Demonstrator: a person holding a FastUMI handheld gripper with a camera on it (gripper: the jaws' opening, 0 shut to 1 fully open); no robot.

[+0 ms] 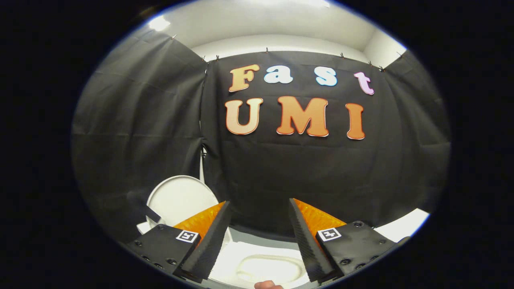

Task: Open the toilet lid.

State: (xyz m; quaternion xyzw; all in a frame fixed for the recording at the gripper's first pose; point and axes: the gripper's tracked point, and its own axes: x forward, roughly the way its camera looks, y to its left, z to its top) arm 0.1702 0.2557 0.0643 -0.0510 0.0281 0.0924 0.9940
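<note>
My gripper [259, 202] is open, with a wide gap between its fingers and nothing held. The white toilet lid [178, 198] stands raised, upright against the black cloth, just beyond and outside my left finger [209, 241]. A dark strap or tab lies across the lid's lower left part. Low between the fingers I see the white toilet top with its oval seat ring [269, 268]. The fingers hang above the seat and touch neither it nor the lid.
Black cloth walls [321, 172] close in the booth behind and on both sides of the toilet. A white surface [405, 224] shows beyond my right finger. A bit of a person's hand [267, 285] shows at the very bottom between the fingers.
</note>
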